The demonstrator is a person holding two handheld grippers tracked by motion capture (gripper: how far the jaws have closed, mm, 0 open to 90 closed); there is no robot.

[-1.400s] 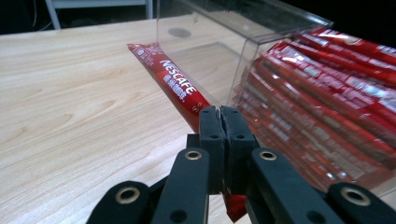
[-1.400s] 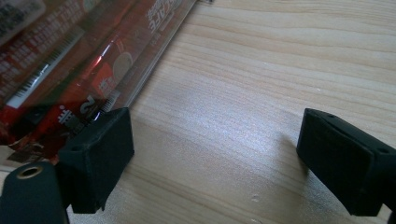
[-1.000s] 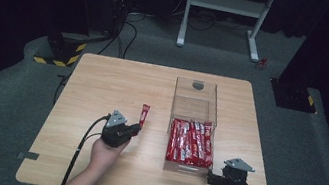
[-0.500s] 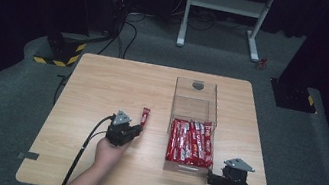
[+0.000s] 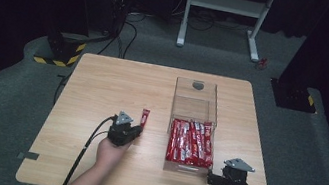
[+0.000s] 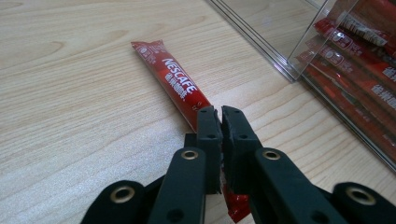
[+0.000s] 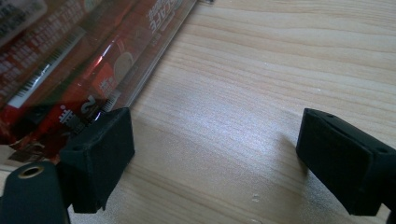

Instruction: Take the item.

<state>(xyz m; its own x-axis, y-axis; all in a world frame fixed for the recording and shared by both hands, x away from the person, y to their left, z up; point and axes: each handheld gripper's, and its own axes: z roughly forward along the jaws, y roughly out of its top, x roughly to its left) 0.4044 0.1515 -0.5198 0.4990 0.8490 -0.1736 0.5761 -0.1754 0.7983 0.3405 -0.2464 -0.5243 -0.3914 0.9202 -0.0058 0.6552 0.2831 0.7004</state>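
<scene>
My left gripper (image 6: 220, 114) pinches 1 red coffee stick (image 6: 173, 87) lying on the surface (image 5: 102, 87). Right gripper (image 7: 212, 154) jaws gape wide, empty, beside clear box (image 5: 195, 100).

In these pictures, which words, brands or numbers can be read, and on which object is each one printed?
"NESCAFE": white letters on the red stick sachet lying on the table, its near end between the jaws of the left claw.
"2": white digit on a sachet inside the clear box, seen through its wall.
Other print on the boxed sachets: small characters, too blurred to read.
</scene>
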